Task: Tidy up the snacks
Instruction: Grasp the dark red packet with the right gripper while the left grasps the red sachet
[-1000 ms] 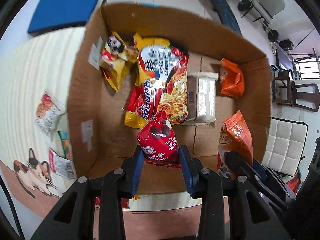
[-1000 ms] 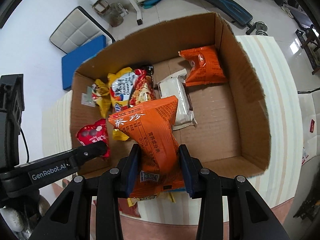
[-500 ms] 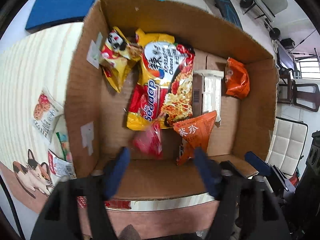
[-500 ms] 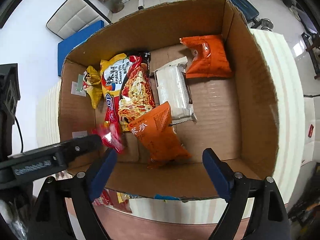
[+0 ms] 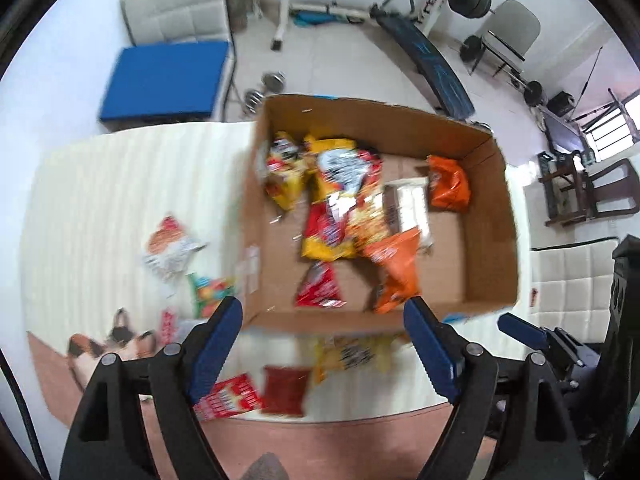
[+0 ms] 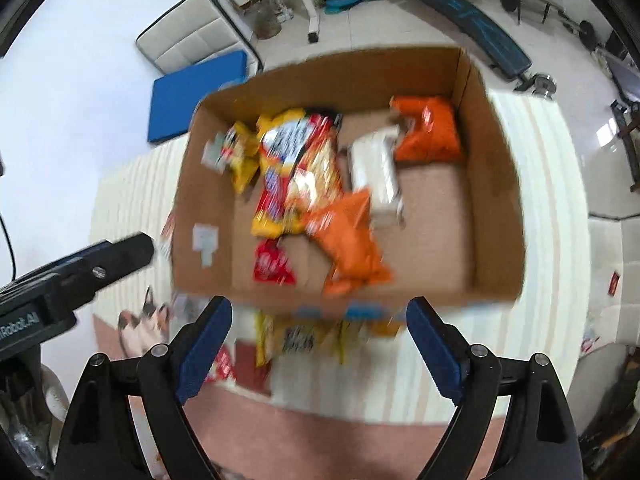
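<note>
Both the left gripper (image 5: 322,338) and right gripper (image 6: 318,340) stand wide and empty. Ahead of the jaws, motion blur smears the cardboard box (image 5: 490,216), making packet labels unreadable. Loose packets (image 6: 298,338) between the right jaws are partly hidden by the box's near wall.

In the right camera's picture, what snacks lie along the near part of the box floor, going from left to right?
Small red packet → orange packet → bare cardboard floor up to the right wall of the box.

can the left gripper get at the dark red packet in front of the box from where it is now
Probably yes. The left gripper is open and empty, and the dark red packet lies on the table outside the box, just below the fingers, with nothing on top of it.
</note>
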The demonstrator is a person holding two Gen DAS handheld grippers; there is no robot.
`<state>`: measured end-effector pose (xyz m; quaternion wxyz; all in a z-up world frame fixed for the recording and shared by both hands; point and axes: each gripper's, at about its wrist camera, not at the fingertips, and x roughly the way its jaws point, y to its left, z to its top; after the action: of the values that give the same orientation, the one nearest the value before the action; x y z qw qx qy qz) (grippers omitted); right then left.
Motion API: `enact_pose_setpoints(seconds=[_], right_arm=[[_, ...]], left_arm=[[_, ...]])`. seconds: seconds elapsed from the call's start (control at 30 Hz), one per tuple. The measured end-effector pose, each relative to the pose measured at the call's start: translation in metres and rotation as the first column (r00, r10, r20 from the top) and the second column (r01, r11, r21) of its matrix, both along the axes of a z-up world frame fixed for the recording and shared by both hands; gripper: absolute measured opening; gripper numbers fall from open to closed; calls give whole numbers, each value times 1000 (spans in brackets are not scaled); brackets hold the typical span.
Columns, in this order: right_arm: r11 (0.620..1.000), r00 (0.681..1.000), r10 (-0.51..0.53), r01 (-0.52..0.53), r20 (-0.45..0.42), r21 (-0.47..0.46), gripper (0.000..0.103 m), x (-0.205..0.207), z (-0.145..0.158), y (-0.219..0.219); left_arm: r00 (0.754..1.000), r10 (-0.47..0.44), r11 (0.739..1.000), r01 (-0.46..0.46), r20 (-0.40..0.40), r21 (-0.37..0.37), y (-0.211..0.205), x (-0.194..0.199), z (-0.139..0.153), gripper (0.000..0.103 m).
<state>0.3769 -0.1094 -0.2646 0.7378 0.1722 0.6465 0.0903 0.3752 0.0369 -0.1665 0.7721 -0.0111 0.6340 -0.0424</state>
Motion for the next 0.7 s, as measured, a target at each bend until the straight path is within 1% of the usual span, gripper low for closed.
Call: enact_pose_setpoints(seconds=[0.07,0.1,0.13,0.2,0.27,0.33,0.4,0.47,0.57,0.6,0.63,0.7], right_arm=[[1000,999,6,-5,-42,30,91,-25,-14,18],[999,998,9,-7,-63,45,91,-33,-22,26],[998,996,11,-6,-90,59,91,-42,-32,35],[997,988,17,-5,-151,79,91,-57,-60,59],[996,979,35,-17,-202,92,90,-65,-88,84],[997,971,48,-33,-236,70,87,-69,-115,112],[998,964,59,-50,-257,44,80,-69,-135,135],[998,958,68,-67,-280,10,77,-67,-155,157],[995,955,74,-89,-287,-40,76,-65,-171,179],[994,956,75,-96,-282,-60,78,-63,-171,184],[990,961,83,-110,-264,-90,77,-62,-170,190],[974,957,133,-173,-256,-143,75,-61,-170,205]], left_arm=[[1000,6,999,-6,18,43,13,-27,-4,82],[1000,4,996,-6,18,86,22,-44,-11,82],[1000,4,994,-5,8,111,28,-55,-19,82],[1000,-10,980,14,-24,199,42,-80,-42,82],[997,-9,959,30,-75,281,61,-102,-73,82],[991,8,949,33,-131,313,81,-119,-101,82],[984,13,941,48,-177,336,98,-133,-128,82],[980,0,933,72,-200,353,107,-143,-146,82],[974,-58,910,143,-221,390,112,-153,-168,82],[971,-79,900,167,-226,403,112,-155,-172,82],[967,-107,888,197,-229,415,110,-158,-177,82],[957,-162,871,253,-239,422,106,-160,-186,82]])
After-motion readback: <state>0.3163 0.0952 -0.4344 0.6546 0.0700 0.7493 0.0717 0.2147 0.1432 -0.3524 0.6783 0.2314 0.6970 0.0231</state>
